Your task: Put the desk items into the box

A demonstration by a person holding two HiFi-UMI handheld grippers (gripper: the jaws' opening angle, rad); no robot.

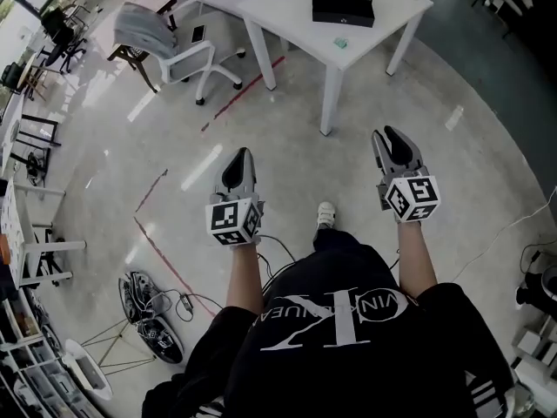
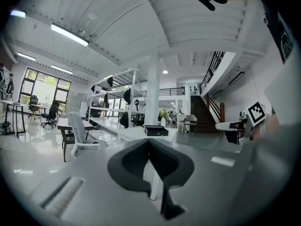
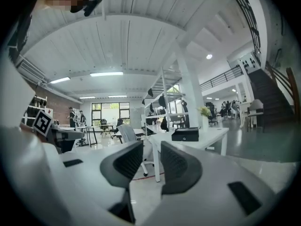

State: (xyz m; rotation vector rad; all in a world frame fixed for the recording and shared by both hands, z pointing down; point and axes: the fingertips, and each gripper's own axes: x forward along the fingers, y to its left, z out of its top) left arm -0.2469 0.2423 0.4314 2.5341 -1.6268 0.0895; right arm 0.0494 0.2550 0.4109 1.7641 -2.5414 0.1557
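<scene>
short of the desk: left gripper closed up, right gripper cracked open, both empty
small item at desk edge: probably light and stiff, pinch its sides

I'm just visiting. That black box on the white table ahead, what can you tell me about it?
The black box is a low, flat rectangular case, dark all over and matte. It sits flat on the white table near one end, back from the front edge. A small teal item lies on the table nearer the edge, apart from it. Only the table touches it. Whether its lid is open is too small to tell.
</scene>
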